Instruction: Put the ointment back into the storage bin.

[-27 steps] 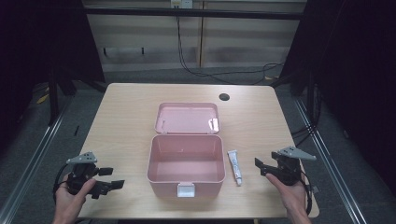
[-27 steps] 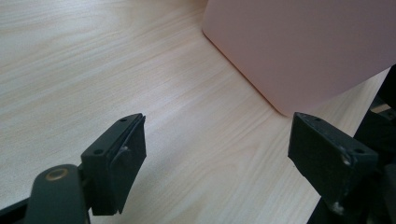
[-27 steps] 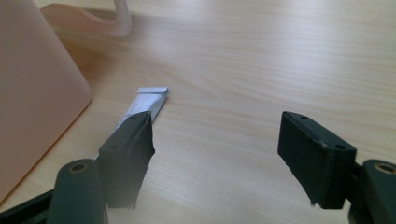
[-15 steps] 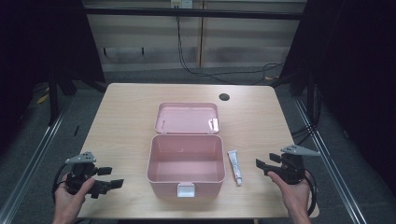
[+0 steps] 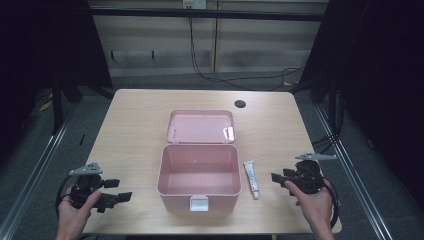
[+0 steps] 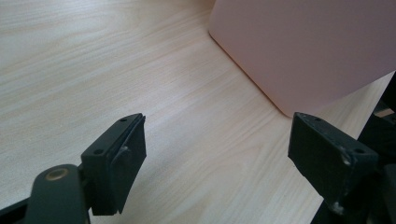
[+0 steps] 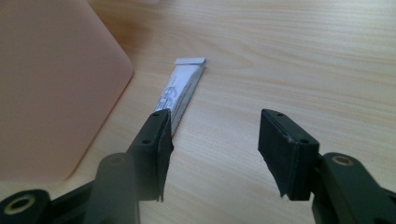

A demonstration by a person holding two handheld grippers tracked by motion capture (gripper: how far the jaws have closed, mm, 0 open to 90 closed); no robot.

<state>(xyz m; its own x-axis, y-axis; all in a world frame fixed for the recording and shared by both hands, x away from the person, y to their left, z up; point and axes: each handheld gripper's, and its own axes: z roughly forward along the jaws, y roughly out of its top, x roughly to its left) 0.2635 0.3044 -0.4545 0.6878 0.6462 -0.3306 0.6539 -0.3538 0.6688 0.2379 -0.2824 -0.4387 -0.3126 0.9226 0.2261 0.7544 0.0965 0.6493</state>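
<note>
A pale wood-grain table (image 5: 135,130) carries a smooth pink plastic box (image 5: 199,175) with rounded corners, lid hinged back. Just right of it lies a flat white tube (image 5: 251,178), perhaps ointment. Left gripper (image 5: 114,190) and right gripper (image 5: 278,177) both gape, empty.
</note>
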